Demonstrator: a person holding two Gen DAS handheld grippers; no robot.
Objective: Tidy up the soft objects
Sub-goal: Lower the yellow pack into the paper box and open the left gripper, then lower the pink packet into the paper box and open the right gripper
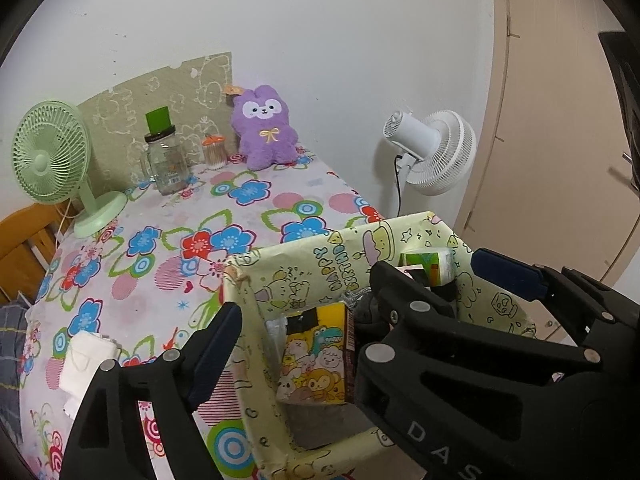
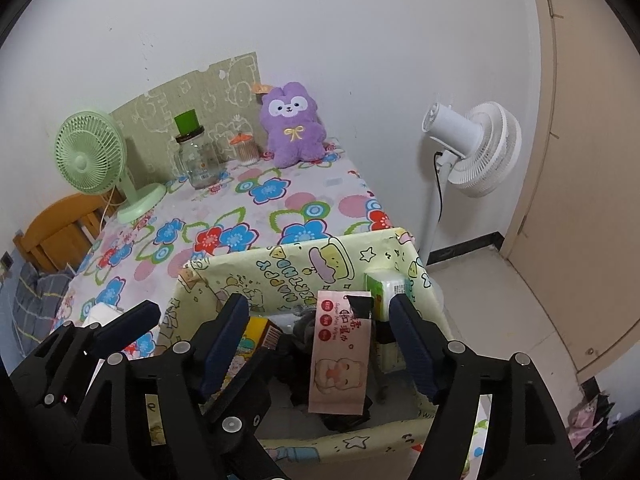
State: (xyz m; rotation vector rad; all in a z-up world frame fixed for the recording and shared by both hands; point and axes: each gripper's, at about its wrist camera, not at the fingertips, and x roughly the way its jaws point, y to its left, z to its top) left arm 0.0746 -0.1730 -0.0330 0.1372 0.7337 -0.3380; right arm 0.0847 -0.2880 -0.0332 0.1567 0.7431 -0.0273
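Both grippers hang spread and empty over the paper-covered box (image 2: 304,264) at the table's near edge.

The right gripper (image 2: 320,328) brackets a pink wipes pack (image 2: 340,356) inside without touching; the left gripper (image 1: 356,292) straddles the box's left wall; a purple plush (image 1: 266,128) sits against the far wall.

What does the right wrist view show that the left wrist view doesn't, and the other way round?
Only the right wrist view shows the pink wet-wipes pack lying whole in the box, and the white fan's pole reaching the floor. Only the left wrist view shows the yellow cartoon pack face-on and the white folded cloth clearly. Both show the paper-wrapped box, purple plush, green fan, glass jar, and both grippers open, left gripper and right gripper.
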